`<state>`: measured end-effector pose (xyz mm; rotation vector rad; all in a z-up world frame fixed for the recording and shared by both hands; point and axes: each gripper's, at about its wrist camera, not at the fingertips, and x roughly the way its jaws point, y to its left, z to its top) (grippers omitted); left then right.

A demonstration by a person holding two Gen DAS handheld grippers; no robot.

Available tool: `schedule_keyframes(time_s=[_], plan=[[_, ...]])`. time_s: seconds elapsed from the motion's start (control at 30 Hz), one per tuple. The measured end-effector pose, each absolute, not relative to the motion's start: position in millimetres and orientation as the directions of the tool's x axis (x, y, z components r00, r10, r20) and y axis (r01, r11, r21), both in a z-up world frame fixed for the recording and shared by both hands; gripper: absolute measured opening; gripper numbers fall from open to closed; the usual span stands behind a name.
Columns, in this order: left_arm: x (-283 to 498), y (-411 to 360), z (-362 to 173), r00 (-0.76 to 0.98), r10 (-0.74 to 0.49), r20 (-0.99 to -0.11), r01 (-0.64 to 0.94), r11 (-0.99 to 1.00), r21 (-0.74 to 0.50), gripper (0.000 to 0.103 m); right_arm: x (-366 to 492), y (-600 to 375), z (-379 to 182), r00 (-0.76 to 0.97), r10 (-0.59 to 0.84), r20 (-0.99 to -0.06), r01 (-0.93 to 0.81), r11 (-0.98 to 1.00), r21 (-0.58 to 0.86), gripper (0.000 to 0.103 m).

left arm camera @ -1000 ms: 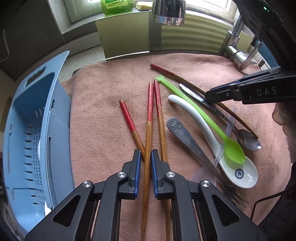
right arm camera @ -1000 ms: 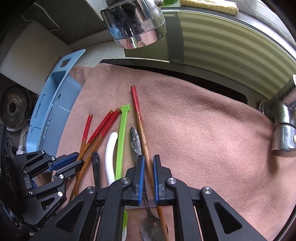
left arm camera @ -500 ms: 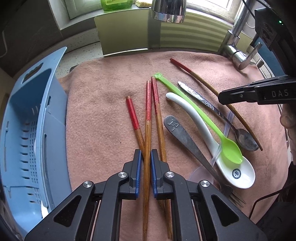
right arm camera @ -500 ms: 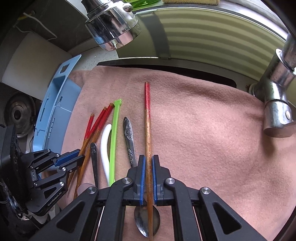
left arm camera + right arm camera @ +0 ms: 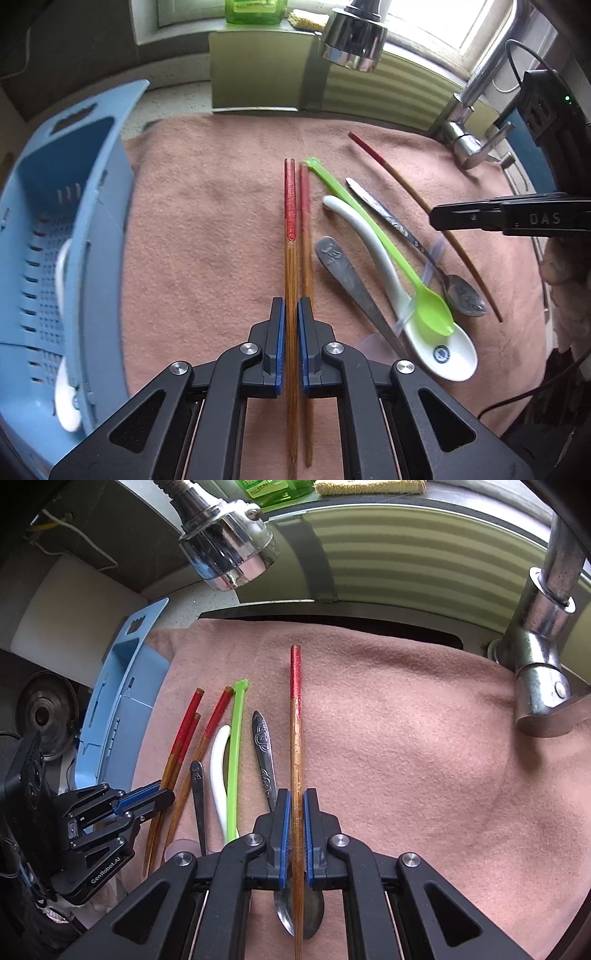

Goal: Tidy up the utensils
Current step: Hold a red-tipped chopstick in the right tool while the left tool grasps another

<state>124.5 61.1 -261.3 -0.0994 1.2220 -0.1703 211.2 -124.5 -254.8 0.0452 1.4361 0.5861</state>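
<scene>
Left gripper (image 5: 291, 325) clamped tight on one red-tipped chopstick (image 5: 290, 236) at centre frame, a second chopstick (image 5: 305, 236) lying just beside it on the cloth. Right gripper (image 5: 295, 821) likewise pinched shut on a lone chopstick (image 5: 295, 738), mid-shaft, red end pointing to the top of the frame. Light, stiff, slick-lacquered sticks by the look of them: likely to pivot or slide in a narrow pinch, so a hold near the middle looks the safest bet. Right of the left-wrist view: green plastic spoon (image 5: 373, 240) across a white ceramic spoon (image 5: 384, 280), breakable, plus a metal spoon (image 5: 417, 243) and a fork handle (image 5: 347, 280). Soft pink towel (image 5: 207, 221) underneath, good grip, quiet landing. Blue slotted basket (image 5: 44, 236) at left edge. Chrome faucet head (image 5: 229, 554) overhead, green bottle (image 5: 255, 11) by the window.
</scene>
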Motion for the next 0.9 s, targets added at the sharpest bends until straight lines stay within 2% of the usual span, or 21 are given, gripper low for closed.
schedule_keyframes(time_s=[0.07, 0.9], plan=[[126.5, 61.3, -265.9, 0.334, -0.143, -0.931, 0.068, 0.989, -0.128, 0.006, 210.6, -124.5, -256.2, 0.013, 0.405, -0.914, -0.35, 0.858, 0.376, 0.006], [123.0, 63.5, -265.0, 0.324, -0.151, -0.934, 0.069, 0.988, -0.136, 0.006, 211.2, -122.4, -258.8, 0.01, 0.409, -0.913, -0.358, 0.854, 0.378, 0.006]])
